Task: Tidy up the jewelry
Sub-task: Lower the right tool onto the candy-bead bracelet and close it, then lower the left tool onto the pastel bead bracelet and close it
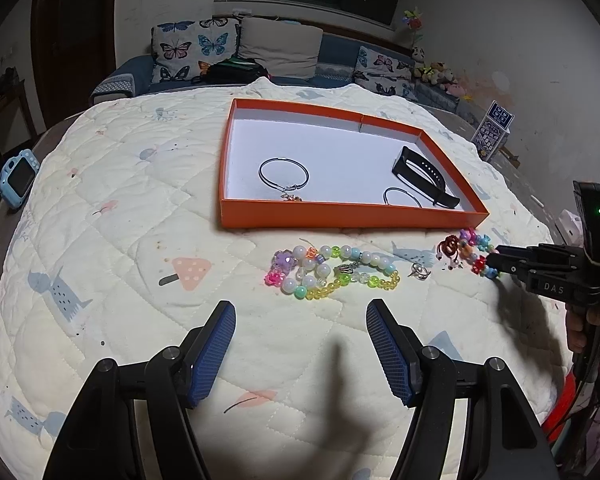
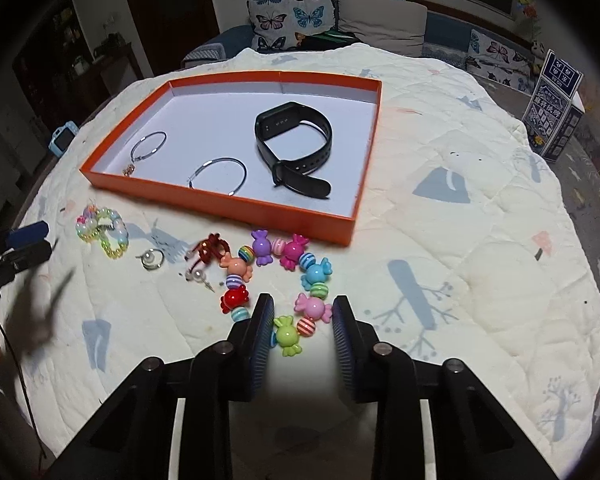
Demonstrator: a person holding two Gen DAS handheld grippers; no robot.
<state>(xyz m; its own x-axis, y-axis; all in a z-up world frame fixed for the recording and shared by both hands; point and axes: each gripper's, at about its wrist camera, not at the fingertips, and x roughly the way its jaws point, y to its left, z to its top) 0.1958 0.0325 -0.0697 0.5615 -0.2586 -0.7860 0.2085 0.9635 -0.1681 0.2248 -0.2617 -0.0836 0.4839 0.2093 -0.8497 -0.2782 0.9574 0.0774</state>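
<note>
The candy-bead bracelet is laid on the quilt just in front of the near edge of the orange tray. Its nearest beads are bracketed by the right tongs, whose pads are seen not quite pressing. In the tray, a black watch and two wire bangles are kept. The left tongs are held spread over bare quilt, short of the pearl bracelet. Open quilt is left to the right.
</note>
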